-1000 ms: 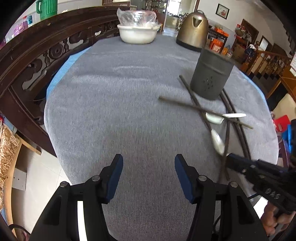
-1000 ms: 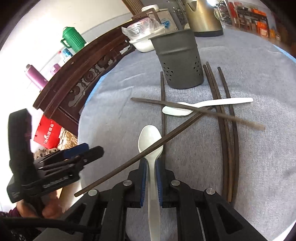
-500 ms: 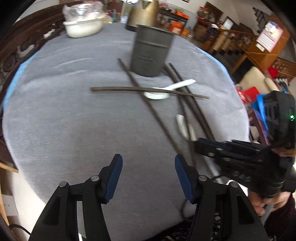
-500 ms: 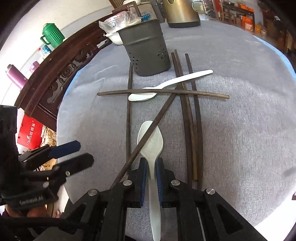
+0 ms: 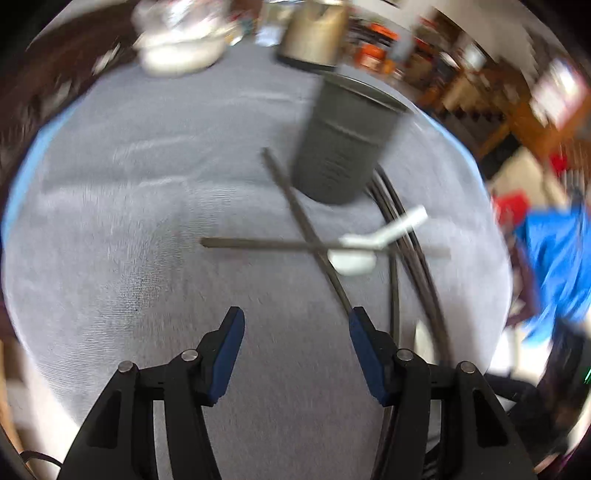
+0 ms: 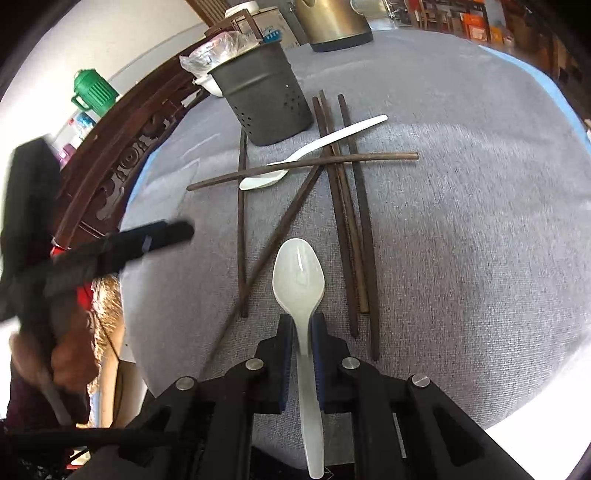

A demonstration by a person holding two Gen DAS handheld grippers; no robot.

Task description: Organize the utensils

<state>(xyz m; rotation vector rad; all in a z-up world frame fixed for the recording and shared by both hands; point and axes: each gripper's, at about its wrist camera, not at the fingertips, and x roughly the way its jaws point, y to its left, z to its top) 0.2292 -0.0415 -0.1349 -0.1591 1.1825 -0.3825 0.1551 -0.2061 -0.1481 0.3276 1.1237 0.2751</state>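
Note:
My right gripper [image 6: 303, 323] is shut on the handle of a white plastic spoon [image 6: 298, 273], held above the grey cloth. A dark grey perforated utensil holder [image 6: 264, 98] stands upright farther back; it also shows in the left wrist view [image 5: 345, 144]. A second white spoon [image 6: 314, 151] lies under a crossed dark chopstick [image 6: 303, 166], among several more chopsticks [image 6: 354, 214]. My left gripper [image 5: 295, 325] is open and empty, low over the cloth, short of the crossed chopsticks [image 5: 306, 221] and the lying spoon [image 5: 365, 251]. It also shows at the left of the right wrist view [image 6: 162, 236].
The round table has a grey cloth [image 6: 461, 221] and a carved dark wood rail [image 6: 122, 158] on its left. A brass kettle [image 6: 332, 18] and a white bowl with plastic wrap [image 5: 181, 51] stand at the back. A green jug [image 6: 92, 92] stands beyond the rail.
The right gripper has lifted the white spoon off the chopsticks and pulled back a little. The left gripper has swung closer to the crossed chopsticks, still open; its view is blurred.

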